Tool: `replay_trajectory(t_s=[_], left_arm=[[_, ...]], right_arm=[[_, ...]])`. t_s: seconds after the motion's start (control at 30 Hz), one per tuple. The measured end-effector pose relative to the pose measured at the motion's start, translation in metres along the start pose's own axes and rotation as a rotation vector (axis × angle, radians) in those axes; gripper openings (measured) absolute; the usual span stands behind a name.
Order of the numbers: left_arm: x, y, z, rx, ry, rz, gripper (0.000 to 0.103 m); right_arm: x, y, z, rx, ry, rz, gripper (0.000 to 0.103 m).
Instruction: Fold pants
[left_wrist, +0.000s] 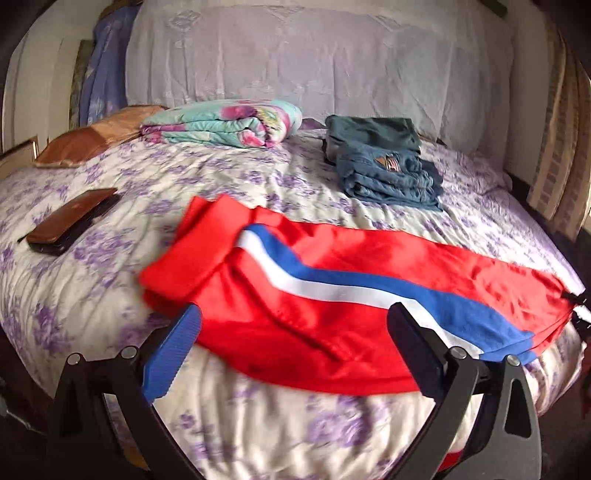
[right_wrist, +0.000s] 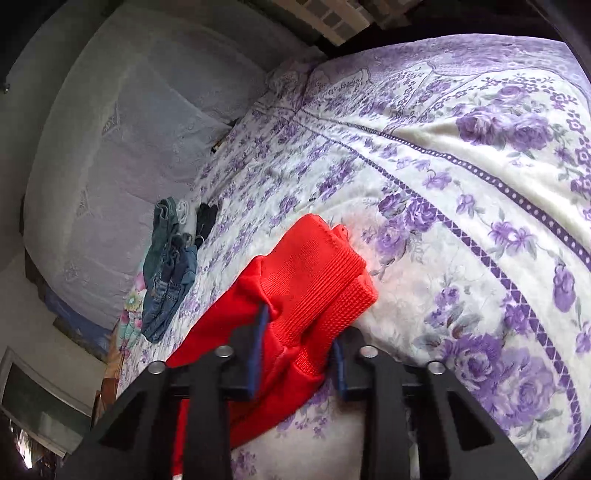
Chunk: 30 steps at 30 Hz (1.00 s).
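Observation:
Red pants (left_wrist: 295, 295) with a blue and white side stripe lie stretched across the bed (left_wrist: 258, 424). Their ribbed cuffs are at the left, the far end at the right edge. My left gripper (left_wrist: 295, 332) is open and empty, its fingers wide apart just above the near edge of the pants. My right gripper (right_wrist: 297, 347) is shut on the red ribbed end of the pants (right_wrist: 314, 266) and holds it just above the floral bedspread (right_wrist: 461, 221).
A stack of folded jeans (left_wrist: 388, 166) lies at the back right, also in the right wrist view (right_wrist: 170, 273). A folded floral blanket (left_wrist: 221, 125) and orange pillow (left_wrist: 92, 140) sit at the back left. A brown wallet on a dark phone (left_wrist: 70, 225) lies left.

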<state>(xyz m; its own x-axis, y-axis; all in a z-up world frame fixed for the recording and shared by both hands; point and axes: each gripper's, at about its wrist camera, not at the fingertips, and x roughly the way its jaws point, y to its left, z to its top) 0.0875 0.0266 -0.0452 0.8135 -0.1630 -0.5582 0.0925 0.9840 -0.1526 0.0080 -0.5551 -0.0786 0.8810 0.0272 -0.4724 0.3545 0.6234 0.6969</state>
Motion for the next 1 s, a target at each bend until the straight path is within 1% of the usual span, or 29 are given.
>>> replay_trajectory(t_s=[0.03, 0.07, 0.1, 0.13, 0.2, 0.23, 0.3, 0.33, 0.43, 0.53, 0.6, 0.63, 0.73, 0.77, 0.83, 0.87, 0.9, 0.93, 1.0], left_arm=[[-0.002, 0.004, 0.0, -0.012, -0.004, 0.017, 0.098], [-0.005, 0.008, 0.0, -0.025, -0.01, 0.037, 0.098], [-0.006, 0.012, 0.001, -0.033, -0.012, 0.04, 0.098], [-0.01, 0.017, 0.002, -0.047, -0.015, 0.032, 0.098], [-0.017, 0.026, 0.003, -0.083, -0.028, 0.014, 0.098], [-0.021, 0.032, 0.003, -0.1, -0.038, 0.012, 0.098], [-0.027, 0.04, 0.003, -0.127, -0.055, 0.016, 0.098], [-0.029, 0.045, 0.003, -0.145, -0.064, 0.021, 0.098], [-0.03, 0.058, 0.007, -0.186, -0.057, 0.021, 0.098], [-0.033, 0.073, 0.009, -0.245, -0.054, 0.005, 0.098], [-0.034, 0.08, 0.009, -0.283, -0.055, -0.009, 0.098], [-0.035, 0.084, 0.009, -0.302, -0.057, -0.017, 0.098], [-0.036, 0.087, 0.01, -0.319, -0.059, -0.018, 0.098], [-0.035, 0.088, 0.01, -0.32, -0.059, -0.016, 0.098], [-0.034, 0.088, 0.009, -0.32, -0.055, -0.013, 0.098], [-0.033, 0.087, 0.008, -0.318, -0.051, -0.013, 0.098], [-0.032, 0.087, 0.008, -0.316, -0.046, -0.014, 0.098], [-0.029, 0.086, 0.008, -0.313, -0.038, -0.012, 0.098], [-0.026, 0.086, 0.006, -0.311, -0.03, -0.011, 0.098]], right_arm=[[-0.003, 0.004, -0.001, -0.019, -0.02, -0.011, 0.024], [-0.005, 0.014, -0.003, -0.064, -0.049, -0.036, 0.023], [-0.009, 0.027, -0.005, -0.116, -0.081, -0.059, 0.023], [-0.014, 0.046, -0.008, -0.192, -0.121, -0.082, 0.023], [-0.023, 0.079, -0.012, -0.309, -0.17, -0.095, 0.023], [-0.026, 0.104, -0.018, -0.402, -0.195, -0.095, 0.023], [-0.028, 0.14, -0.03, -0.543, -0.217, -0.096, 0.023], [-0.026, 0.165, -0.042, -0.642, -0.224, -0.097, 0.022], [-0.013, 0.211, -0.077, -0.823, -0.212, -0.082, 0.023], [0.016, 0.252, -0.135, -1.027, -0.167, -0.054, 0.022], [0.032, 0.268, -0.169, -1.126, -0.131, -0.04, 0.022], [0.043, 0.277, -0.191, -1.197, -0.108, -0.032, 0.022], [0.06, 0.289, -0.232, -1.333, -0.072, -0.054, 0.022], [0.069, 0.289, -0.246, -1.394, -0.039, -0.08, 0.026], [0.075, 0.289, -0.268, -1.515, 0.027, -0.102, 0.036], [0.069, 0.288, -0.273, -1.545, 0.004, -0.098, 0.045], [0.064, 0.288, -0.273, -1.549, 0.006, -0.084, 0.053], [0.054, 0.288, -0.268, -1.534, 0.031, -0.044, 0.061], [0.035, 0.289, -0.254, -1.479, 0.076, 0.051, 0.062]])
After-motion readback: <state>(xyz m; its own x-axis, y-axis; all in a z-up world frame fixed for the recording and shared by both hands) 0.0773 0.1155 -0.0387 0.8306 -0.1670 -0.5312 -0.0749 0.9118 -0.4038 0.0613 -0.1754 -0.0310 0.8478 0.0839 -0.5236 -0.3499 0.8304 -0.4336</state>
